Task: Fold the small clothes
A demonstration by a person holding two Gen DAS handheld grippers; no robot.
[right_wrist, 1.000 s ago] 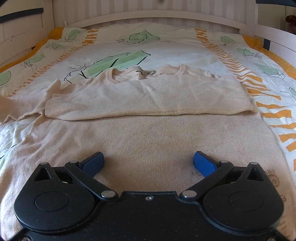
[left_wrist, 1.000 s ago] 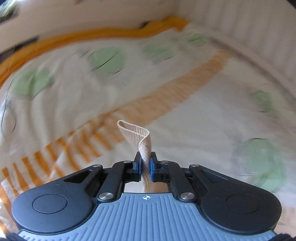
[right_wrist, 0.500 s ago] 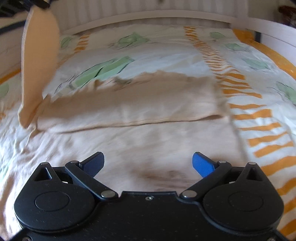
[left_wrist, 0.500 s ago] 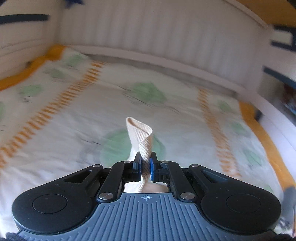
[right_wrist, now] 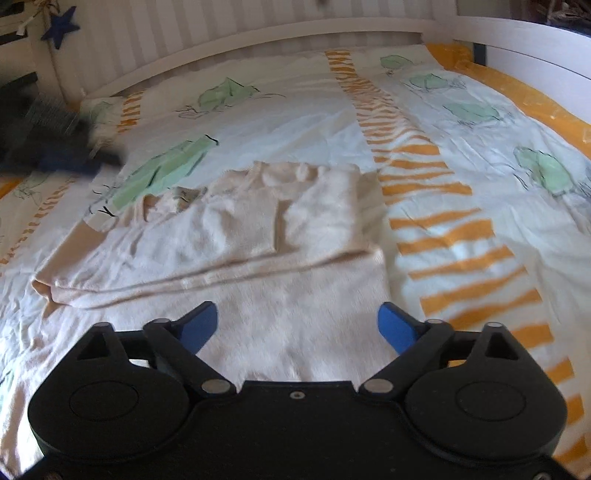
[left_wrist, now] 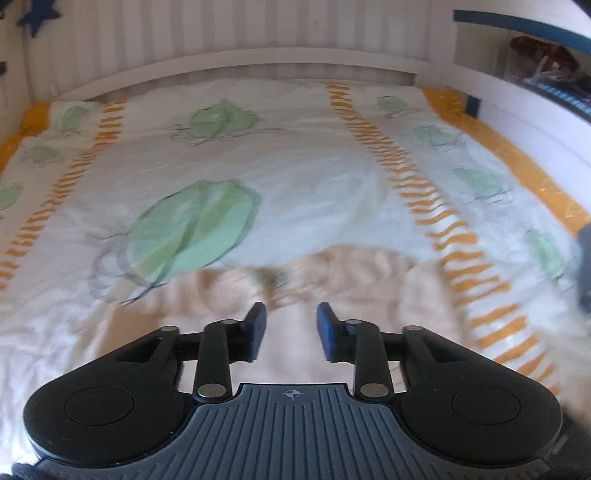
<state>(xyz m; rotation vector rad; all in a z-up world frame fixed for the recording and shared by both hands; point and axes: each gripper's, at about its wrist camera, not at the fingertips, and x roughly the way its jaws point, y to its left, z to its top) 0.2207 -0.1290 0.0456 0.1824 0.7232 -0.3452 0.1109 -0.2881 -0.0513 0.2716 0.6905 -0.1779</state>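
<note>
On the bed, a cream sweater (right_wrist: 266, 236) lies partly folded on the duvet (right_wrist: 480, 155), its upper part doubled over the lower and a sleeve laid across the top. The right gripper (right_wrist: 297, 325) hangs above the near hem, jaws wide apart and just closing a little, nothing between them. In the left wrist view the left gripper (left_wrist: 288, 330) points down at the blurred sweater (left_wrist: 354, 280) near its collar; its jaws have just been opening and now stand a small way apart with no cloth between the pads. A blue star (right_wrist: 61, 26) hangs on the wall behind.
</note>
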